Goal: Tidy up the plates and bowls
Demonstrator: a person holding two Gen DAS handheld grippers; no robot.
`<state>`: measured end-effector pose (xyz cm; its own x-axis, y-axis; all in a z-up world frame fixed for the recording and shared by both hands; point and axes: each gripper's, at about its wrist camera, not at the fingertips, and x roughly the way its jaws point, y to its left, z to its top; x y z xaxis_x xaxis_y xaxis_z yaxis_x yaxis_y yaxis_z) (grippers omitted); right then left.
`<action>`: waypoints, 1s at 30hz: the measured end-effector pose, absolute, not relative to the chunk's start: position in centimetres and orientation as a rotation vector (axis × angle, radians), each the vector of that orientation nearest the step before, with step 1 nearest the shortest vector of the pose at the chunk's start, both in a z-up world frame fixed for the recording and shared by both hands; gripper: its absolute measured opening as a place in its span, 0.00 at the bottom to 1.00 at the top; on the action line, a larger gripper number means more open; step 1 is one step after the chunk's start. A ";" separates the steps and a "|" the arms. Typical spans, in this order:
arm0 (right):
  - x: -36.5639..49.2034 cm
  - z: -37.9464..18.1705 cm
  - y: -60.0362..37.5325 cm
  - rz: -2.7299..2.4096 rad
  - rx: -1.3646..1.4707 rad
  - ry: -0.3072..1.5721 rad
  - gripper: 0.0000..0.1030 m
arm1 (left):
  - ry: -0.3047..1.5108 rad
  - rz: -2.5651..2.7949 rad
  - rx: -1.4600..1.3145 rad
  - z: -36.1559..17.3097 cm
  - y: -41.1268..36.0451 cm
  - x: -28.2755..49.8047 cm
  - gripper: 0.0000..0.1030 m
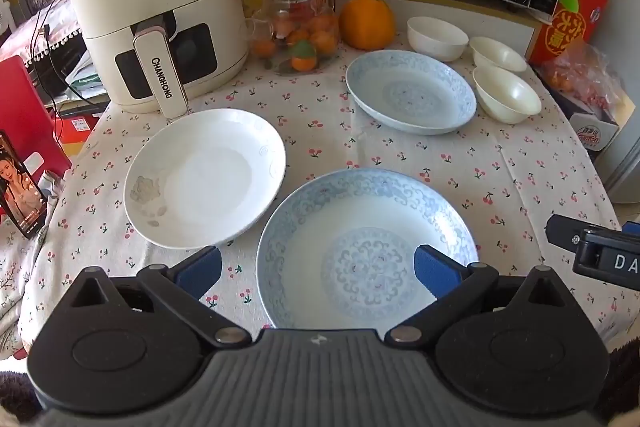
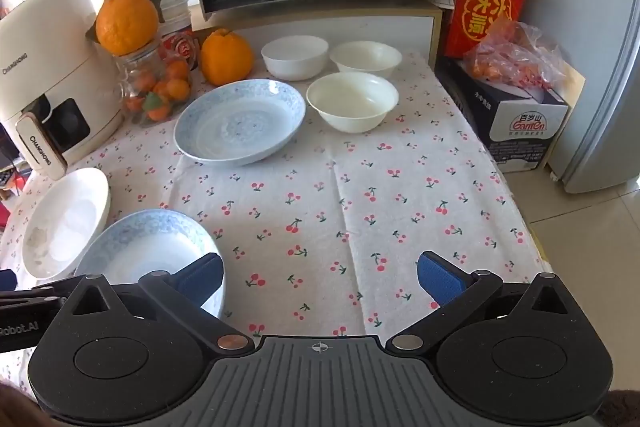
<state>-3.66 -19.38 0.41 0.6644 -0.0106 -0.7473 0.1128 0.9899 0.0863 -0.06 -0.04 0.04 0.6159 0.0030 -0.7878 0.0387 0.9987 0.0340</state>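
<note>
Position of the near blue-patterned plate (image 1: 368,255) governed your next move: it lay on the bench (image 2: 340,195) directly under the left tongs (image 1: 318,273), whose pads stood spread wide, gripping nothing. You held the right tongs (image 2: 320,279) equally wide and empty over bare cloth, with that plate off their left pad. The white plate (image 1: 206,177) sat just beside it, farther left. The second blue plate (image 2: 240,121) and three white bowls (image 2: 352,101) lay well ahead, nearer your right tongs.
</note>
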 end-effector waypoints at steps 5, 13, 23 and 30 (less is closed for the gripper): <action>-3.7 0.2 -19.3 -0.051 0.141 0.831 1.00 | 0.905 -0.011 0.047 -1.0 -0.2 -0.3 1.00; -3.7 0.1 -19.2 -0.037 0.148 0.834 1.00 | 0.925 -0.010 0.025 -0.7 0.2 0.1 1.00; -3.7 0.1 -19.0 -0.027 0.155 0.842 1.00 | 0.932 -0.015 0.012 -0.4 0.4 0.2 1.00; -3.7 0.1 -19.0 -0.018 0.165 0.849 1.00 | 0.930 -0.016 0.007 -0.3 0.5 0.2 1.00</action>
